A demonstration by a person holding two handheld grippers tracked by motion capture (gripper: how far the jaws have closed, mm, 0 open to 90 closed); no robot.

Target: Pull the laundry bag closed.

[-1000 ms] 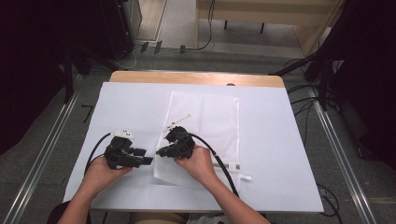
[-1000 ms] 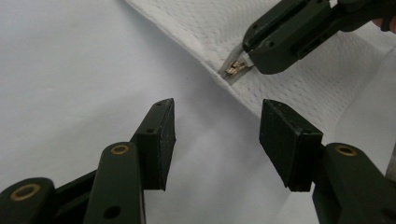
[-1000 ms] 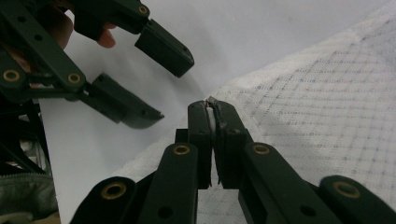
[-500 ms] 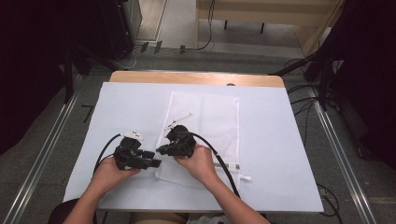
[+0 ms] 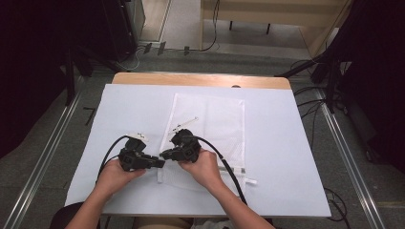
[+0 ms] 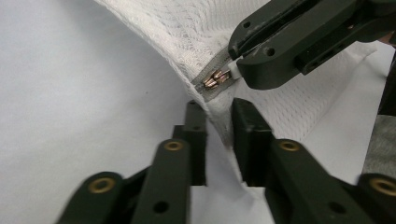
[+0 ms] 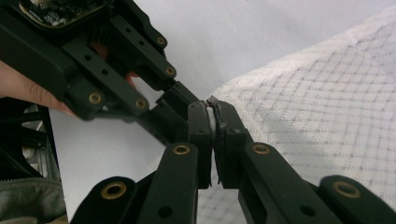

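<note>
A white mesh bag (image 5: pixel 215 124) lies flat on the white table cover (image 5: pixel 286 143). My right gripper (image 5: pixel 165 153) is shut on the white pull tab (image 6: pixel 234 72) of the bag's zipper (image 6: pixel 214 81), at the near left edge of the bag. My left gripper (image 5: pixel 161 162) meets it tip to tip from the left. Its jaws have just been closing, and they now pinch the grey zipper tape at the bag's corner (image 6: pixel 219 116). In the right gripper view, my right gripper (image 7: pixel 212 109) holds the tab, with the left gripper (image 7: pixel 180 100) right behind it.
A loose white strip (image 5: pixel 184 125) lies on the bag beyond the grippers, and a small white tag (image 5: pixel 244 171) sits at the bag's near right edge. The grippers' cables (image 5: pixel 224 164) trail over the cover. The table's wooden far edge (image 5: pixel 200 78) borders a floor with cables.
My left gripper has moved right until it meets the right gripper, and its jaws have closed on the bag's corner. The right gripper has stayed where it was, holding the tab.
</note>
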